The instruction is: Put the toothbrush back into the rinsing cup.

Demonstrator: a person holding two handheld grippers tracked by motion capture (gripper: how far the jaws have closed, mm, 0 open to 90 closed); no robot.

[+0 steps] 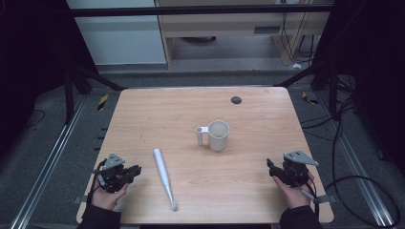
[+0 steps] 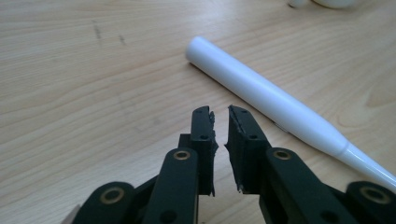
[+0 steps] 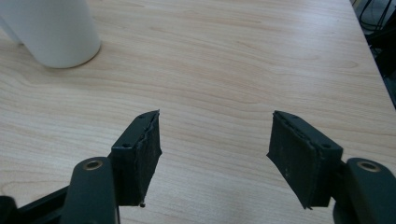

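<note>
A white electric toothbrush (image 1: 164, 177) lies flat on the table (image 1: 248, 186), near the front edge and left of centre, its thick handle end pointing towards the middle and its thin brush end towards the front edge. A white mug (image 1: 218, 135) stands upright near the middle of the table, its handle turned to the left. The left gripper (image 1: 134, 171) is held low just beside the toothbrush handle, its jaws drawn almost together with only a thin slit between them and nothing held. The right gripper (image 1: 270, 168) is held near the front right corner, well apart from the mug, its jaws spread wide and empty.

The step in hand is judged to be the pick-up of the toothbrush. For this to be done well, the left jaws should first be opened wider than the handle, then brought squarely across its thick part, where the grip is surest. The round handle may roll if only one jaw touches it.
</note>
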